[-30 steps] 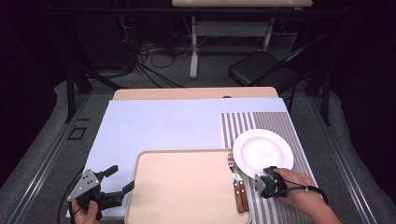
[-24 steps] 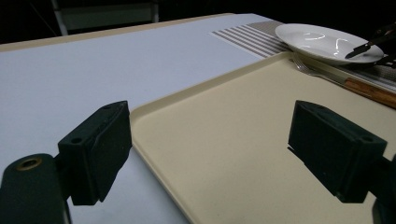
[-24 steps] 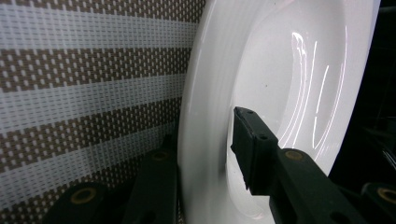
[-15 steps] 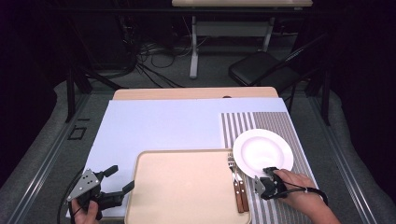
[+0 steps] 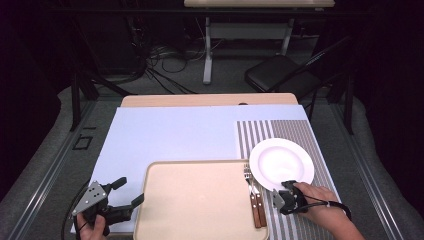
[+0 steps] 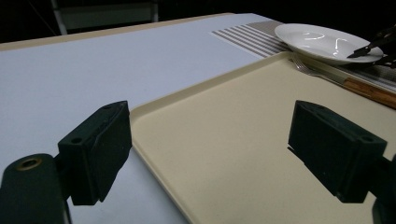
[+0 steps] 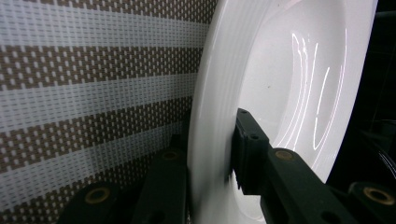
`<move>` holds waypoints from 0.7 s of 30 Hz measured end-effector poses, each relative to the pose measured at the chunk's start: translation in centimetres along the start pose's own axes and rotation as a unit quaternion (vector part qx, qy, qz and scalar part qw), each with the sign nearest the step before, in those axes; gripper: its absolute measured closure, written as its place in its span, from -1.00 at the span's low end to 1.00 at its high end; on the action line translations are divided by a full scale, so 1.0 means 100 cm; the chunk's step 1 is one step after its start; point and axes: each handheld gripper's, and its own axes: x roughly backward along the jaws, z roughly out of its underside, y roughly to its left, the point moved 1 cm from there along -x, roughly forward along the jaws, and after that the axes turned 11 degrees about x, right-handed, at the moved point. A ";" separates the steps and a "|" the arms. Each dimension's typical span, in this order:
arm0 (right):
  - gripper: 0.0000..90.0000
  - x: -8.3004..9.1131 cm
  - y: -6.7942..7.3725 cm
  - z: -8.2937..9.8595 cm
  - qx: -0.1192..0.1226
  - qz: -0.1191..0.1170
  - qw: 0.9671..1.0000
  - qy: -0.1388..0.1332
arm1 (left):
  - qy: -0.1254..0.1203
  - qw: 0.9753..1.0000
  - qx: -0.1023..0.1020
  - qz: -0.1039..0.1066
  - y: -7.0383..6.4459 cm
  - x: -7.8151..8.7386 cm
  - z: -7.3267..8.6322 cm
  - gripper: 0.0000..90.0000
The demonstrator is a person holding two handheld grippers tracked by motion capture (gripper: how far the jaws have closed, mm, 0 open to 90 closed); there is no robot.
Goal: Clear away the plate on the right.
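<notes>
R gripper (image 5: 283, 196) clamped on plate (image 5: 281, 163) rim, one jaw under, one over, prob. for lifting. L gripper (image 5: 127, 193) jaws apart, straddling tray (image 5: 197, 200) edge w/o touching.

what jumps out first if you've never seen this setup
The white plate on the striped placemat at the table's right, with the right gripper clamped on its near rim. Next, the big beige tray at the front, a fork at its right edge, and the open left gripper beside its left edge.
</notes>
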 end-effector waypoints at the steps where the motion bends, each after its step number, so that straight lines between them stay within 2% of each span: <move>1: 0.71 0.000 0.000 0.000 0.001 -0.002 1.000 0.002 | 0.000 1.000 0.000 -0.001 0.000 0.000 0.000 -0.69; 12: 0.71 0.000 -0.001 0.000 0.004 -0.002 1.000 0.001 | 0.000 1.000 0.000 -0.001 0.000 0.000 0.000 -0.69; 19: 0.71 0.001 -0.005 0.000 0.007 -0.013 1.000 0.001 | 0.000 1.000 0.000 0.000 0.000 0.000 0.000 -0.69; 21: 0.71 0.001 -0.005 0.000 0.002 -0.011 1.000 -0.001 | 0.000 1.000 -0.001 0.000 0.000 0.000 0.000 -0.69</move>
